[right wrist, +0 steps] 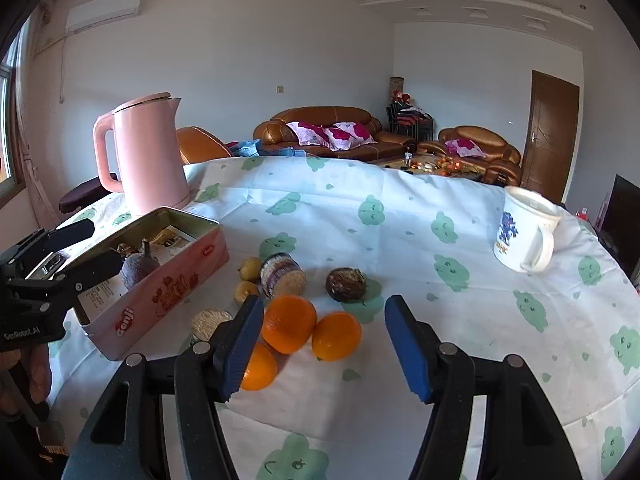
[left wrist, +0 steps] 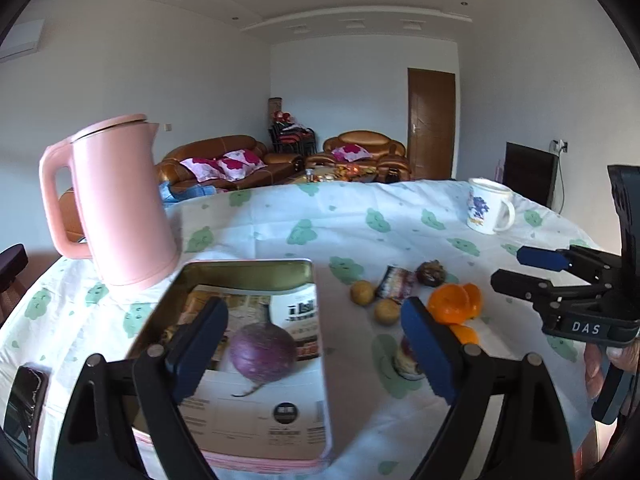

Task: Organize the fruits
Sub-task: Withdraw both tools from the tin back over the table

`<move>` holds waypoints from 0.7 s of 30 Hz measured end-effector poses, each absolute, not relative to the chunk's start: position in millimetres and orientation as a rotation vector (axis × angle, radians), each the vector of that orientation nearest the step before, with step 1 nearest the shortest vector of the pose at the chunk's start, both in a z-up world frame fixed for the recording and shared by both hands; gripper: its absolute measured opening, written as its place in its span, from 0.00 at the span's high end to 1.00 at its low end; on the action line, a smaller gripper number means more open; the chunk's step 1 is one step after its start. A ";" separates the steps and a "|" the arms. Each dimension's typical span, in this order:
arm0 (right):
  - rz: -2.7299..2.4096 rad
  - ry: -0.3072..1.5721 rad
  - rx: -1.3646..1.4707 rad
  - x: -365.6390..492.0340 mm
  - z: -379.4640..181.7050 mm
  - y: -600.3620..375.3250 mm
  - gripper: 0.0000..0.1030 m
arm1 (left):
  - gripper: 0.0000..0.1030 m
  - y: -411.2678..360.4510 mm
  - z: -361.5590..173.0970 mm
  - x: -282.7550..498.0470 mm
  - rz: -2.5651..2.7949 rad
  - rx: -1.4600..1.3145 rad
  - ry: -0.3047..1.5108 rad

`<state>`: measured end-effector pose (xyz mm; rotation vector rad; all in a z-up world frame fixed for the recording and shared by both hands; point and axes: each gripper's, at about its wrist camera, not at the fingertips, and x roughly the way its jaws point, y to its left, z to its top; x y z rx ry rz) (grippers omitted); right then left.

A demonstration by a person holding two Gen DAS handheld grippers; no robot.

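A pink tin box (left wrist: 248, 276) (right wrist: 160, 300) lies open on the table and holds a purple round root (left wrist: 262, 354) (right wrist: 138, 266). My left gripper (left wrist: 314, 344) is open and empty above the box's near right edge. To its right lie three oranges (right wrist: 288, 322) (left wrist: 454, 304), two small yellow-brown fruits (left wrist: 362, 292) (right wrist: 250, 268), a dark brown fruit (right wrist: 346, 284) (left wrist: 431, 273) and two small jars (right wrist: 282, 274). My right gripper (right wrist: 324, 344) is open and empty, just above the oranges. It also shows in the left wrist view (left wrist: 516, 268).
A pink kettle (left wrist: 120, 200) (right wrist: 148, 152) stands behind the box. A white mug (right wrist: 524, 232) (left wrist: 488, 210) stands at the far right. A dark phone (left wrist: 24, 396) lies at the table's left edge. The tablecloth (right wrist: 400, 220) is white with green clouds.
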<state>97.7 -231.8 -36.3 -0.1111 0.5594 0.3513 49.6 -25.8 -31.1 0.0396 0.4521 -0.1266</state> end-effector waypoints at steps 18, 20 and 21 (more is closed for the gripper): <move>0.377 0.561 -0.066 90.5 -44.6 -247.2 0.37 | 0.49 -90.6 -64.3 88.6 -0.295 0.113 0.712; 0.379 0.569 -0.072 91.3 -45.4 -245.9 0.37 | 0.49 -91.6 -65.6 89.4 -0.301 0.111 0.721; 0.378 0.570 -0.076 91.4 -45.6 -245.1 0.37 | 0.49 -92.6 -66.6 90.0 -0.306 0.113 0.728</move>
